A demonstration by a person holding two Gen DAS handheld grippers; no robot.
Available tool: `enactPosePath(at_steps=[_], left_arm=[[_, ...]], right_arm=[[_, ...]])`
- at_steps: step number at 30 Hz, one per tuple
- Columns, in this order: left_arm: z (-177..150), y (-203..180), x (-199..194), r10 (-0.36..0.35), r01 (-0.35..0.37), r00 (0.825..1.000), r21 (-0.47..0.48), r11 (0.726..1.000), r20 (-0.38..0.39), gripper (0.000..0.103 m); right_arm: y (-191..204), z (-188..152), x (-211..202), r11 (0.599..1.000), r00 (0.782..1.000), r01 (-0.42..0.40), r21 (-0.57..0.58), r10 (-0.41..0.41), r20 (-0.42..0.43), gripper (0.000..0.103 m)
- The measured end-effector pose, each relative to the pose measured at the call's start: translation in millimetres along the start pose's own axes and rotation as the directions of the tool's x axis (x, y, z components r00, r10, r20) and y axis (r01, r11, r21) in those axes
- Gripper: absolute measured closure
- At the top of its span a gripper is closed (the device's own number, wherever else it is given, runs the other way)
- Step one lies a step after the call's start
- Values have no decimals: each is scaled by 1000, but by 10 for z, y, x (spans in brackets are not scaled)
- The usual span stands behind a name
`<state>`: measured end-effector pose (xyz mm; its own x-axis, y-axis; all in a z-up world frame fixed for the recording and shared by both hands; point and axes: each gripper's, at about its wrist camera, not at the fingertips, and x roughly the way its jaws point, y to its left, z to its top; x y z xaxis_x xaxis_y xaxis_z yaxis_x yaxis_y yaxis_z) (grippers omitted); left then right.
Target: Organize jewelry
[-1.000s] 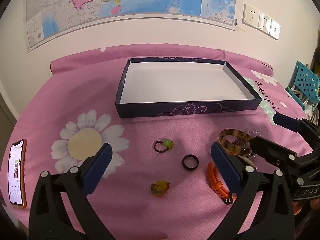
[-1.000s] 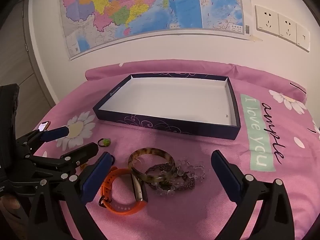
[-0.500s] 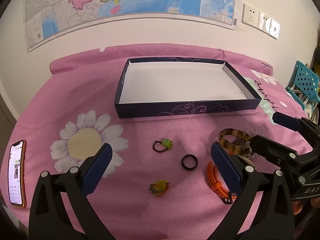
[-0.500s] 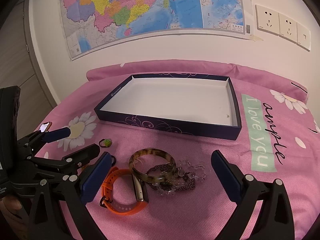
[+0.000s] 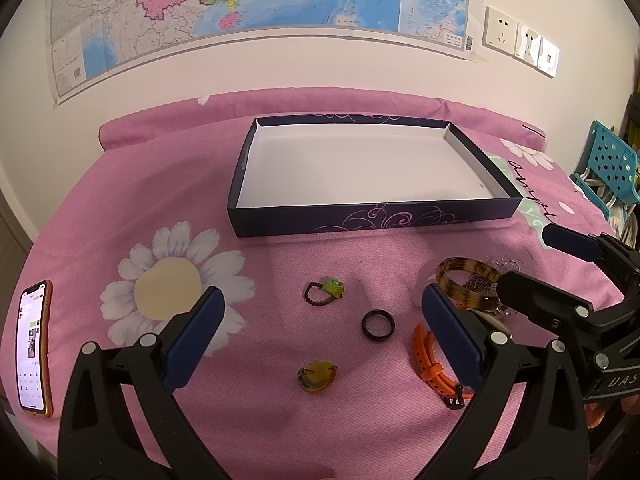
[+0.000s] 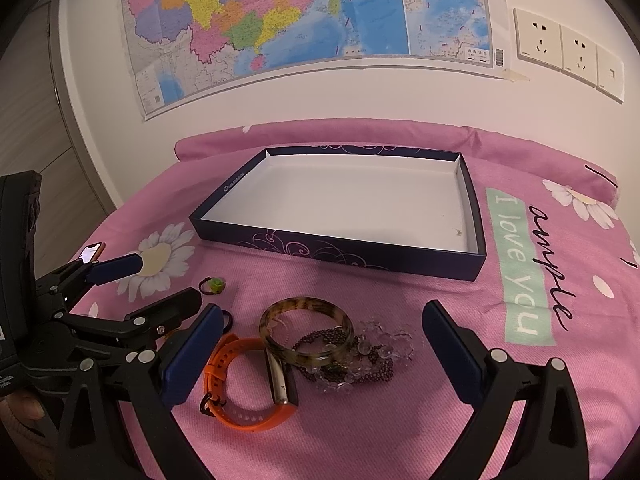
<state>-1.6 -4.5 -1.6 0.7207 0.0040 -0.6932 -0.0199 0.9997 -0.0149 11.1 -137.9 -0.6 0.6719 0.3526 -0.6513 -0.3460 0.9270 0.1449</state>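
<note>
Pink floral bedspread (image 6: 400, 432) carried everything. Tortoiseshell bangle (image 6: 306, 330) lay just ahead, centred between my right gripper's (image 6: 322, 356) wide, empty jaws; left gripper (image 5: 322, 336) likewise gaped, empty, farther off.

A big coloured map (image 6: 304, 20) is hanging on the cream wall (image 5: 280, 60) I am facing, with white sockets (image 6: 568, 50) sitting to its right. A pink daisy-print bedspread (image 5: 120, 208) is covering the bed below. A blue perforated rack (image 5: 608, 168) is standing at the right.
</note>
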Motion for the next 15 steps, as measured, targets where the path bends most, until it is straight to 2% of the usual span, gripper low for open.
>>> enactPosePath(at_steps=[15], left_arm=[[0,-16,22,-2,2,1000,-1,1000,-4,6]], right_arm=[[0,-8,16,1000,1000,-4,4,4,-4,7]])
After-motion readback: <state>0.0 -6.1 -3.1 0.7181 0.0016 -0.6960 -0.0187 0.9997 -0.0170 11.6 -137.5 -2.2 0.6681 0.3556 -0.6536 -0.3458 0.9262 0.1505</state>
